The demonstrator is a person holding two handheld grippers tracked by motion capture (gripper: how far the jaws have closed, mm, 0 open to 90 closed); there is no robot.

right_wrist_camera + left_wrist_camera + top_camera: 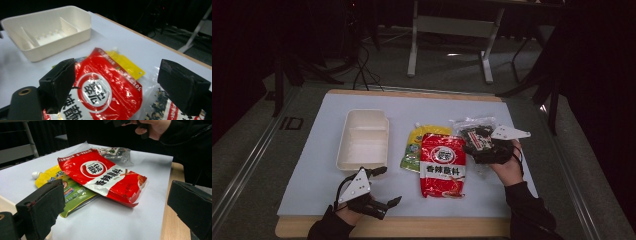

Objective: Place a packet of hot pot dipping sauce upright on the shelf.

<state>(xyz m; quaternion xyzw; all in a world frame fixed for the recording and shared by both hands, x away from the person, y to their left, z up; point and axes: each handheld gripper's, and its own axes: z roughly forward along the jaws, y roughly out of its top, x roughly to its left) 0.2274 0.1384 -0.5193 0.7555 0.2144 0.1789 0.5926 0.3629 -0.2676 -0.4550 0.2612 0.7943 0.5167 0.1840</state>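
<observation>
The tabletop [312, 170] carries, largest first, a cream divided tray [362, 138] on its left half, a red seasoning pouch [442, 165] near the middle, a yellow-green spouted pouch [416, 146] tucked partly under the red one's left edge, and a clear bag of dark dried food [472, 131] at the right; the red pouch lies with its long axis running away from the person, its near end toward the front edge.

The right gripper [486, 150] is much the nearer to the bags; in the high view it hovers over the clear bag, just right of the red pouch, and in the right gripper view its jaws stand wide apart with the red pouch [100, 92] and the clear bag [160, 107] below and between them, gripping nothing; the tray lies beyond, up and to the left there; the hand is raised, forearm coming in from the front right corner.

The left gripper [384, 186] rests low near the front edge, just before the tray, jaws spread and empty, pointed rightward at the red pouch [105, 180]; any transfer to the tray would run leftward across the red pouch.
</observation>
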